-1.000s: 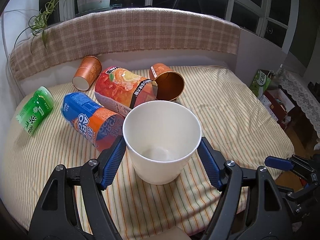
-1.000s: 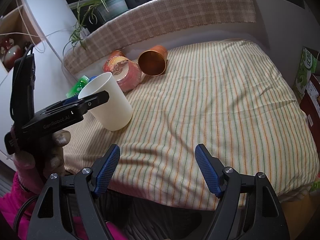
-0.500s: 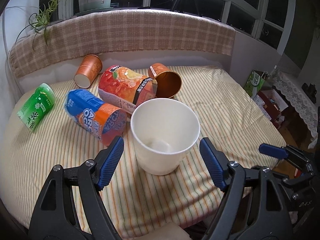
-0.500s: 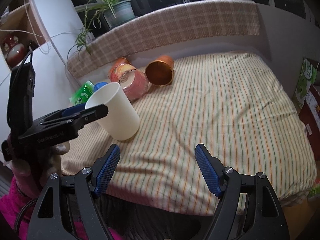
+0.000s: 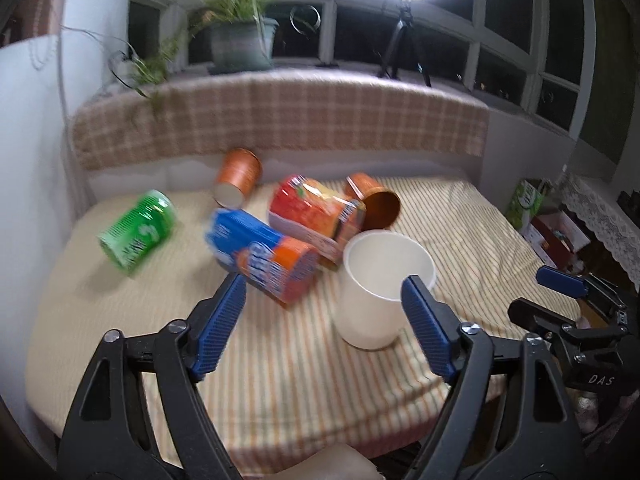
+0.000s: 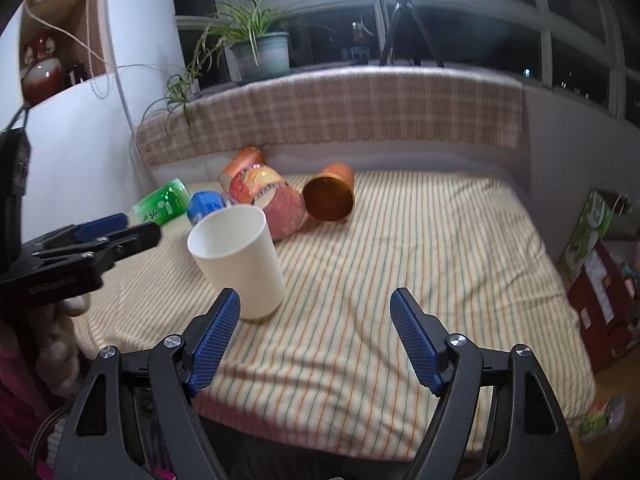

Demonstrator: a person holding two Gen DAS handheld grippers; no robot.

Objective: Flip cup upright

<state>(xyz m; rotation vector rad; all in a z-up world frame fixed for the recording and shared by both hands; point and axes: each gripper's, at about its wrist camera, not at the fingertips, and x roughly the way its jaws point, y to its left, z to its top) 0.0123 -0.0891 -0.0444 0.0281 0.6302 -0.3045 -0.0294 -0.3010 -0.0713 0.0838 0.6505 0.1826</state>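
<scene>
Left gripper [image 5: 324, 312] is spread wide with nothing between the blue pads, hanging over the near part of the striped cloth [image 5: 460, 232]. The white cup [image 5: 384, 292] stands just ahead of its right pad [image 5: 424, 332], mouth up, long axis pretty much vertical with a slight lean, base on the cloth; I can't tell whether that pad touches the cup wall. Right gripper [image 6: 316, 332] is also wide open and holding nothing, with the same cup [image 6: 240, 260] just past its left pad. Behind the cup there's a pile of stuff lying on its side: a blue and orange can [image 5: 264, 260], an orange carton [image 5: 316, 212], a copper cup [image 5: 376, 204] with its mouth facing the front, another orange cup [image 5: 236, 176] further back and a green can [image 5: 138, 232] off to the left. The right half of the cloth is bare stripes all the way to the edge, and the near edge drops off right under both grippers.
</scene>
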